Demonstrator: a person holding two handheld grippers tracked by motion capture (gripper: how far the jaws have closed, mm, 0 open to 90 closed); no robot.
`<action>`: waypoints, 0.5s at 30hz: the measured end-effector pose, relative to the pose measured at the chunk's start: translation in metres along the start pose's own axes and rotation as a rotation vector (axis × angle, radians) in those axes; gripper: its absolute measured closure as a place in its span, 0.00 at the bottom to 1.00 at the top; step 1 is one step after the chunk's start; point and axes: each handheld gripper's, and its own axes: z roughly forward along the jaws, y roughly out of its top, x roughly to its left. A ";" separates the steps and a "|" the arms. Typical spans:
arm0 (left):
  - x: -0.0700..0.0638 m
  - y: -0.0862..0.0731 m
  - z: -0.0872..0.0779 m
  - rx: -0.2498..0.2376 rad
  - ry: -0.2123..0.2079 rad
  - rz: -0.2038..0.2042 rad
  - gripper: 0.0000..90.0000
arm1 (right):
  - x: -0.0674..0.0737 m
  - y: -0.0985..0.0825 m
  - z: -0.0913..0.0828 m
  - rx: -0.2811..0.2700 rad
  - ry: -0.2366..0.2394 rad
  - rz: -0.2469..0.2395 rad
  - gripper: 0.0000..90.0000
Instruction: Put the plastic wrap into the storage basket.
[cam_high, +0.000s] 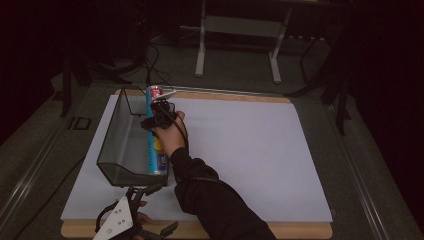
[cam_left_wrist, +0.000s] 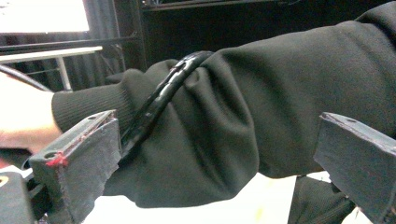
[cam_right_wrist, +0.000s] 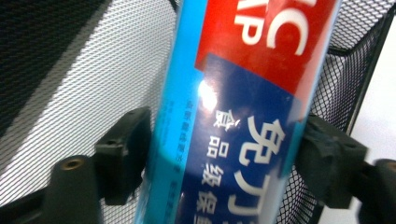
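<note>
The long box of cling wrap (cam_right_wrist: 233, 112), blue with a red band and white lettering, lies along the right wall inside my black mesh basket (cam_high: 117, 145). It sits between the jaws of my right hand-held gripper (cam_right_wrist: 224, 154), which stand apart around it, pads just beside its sides. My left hand-held gripper (cam_high: 131, 216) rests open at the near edge of the white worktop (cam_high: 250, 150), facing my sleeve (cam_left_wrist: 224, 130).

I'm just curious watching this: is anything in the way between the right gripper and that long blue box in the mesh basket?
Nothing visible. In the right gripper view, the right gripper already has a jaw on either side of the blue box, which lies inside the mesh basket along its right wall; nothing lies between jaws and box.
</note>
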 end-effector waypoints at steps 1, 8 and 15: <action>0.000 0.000 0.000 0.001 0.000 0.001 0.02 | -0.002 -0.001 -0.005 -0.024 0.011 0.000 0.23; 0.000 -0.001 0.002 0.006 -0.001 -0.003 0.02 | -0.009 -0.007 -0.031 -0.053 0.086 -0.054 0.18; 0.000 -0.001 0.003 0.012 0.003 -0.005 0.02 | -0.012 -0.015 -0.057 -0.063 0.137 -0.128 0.18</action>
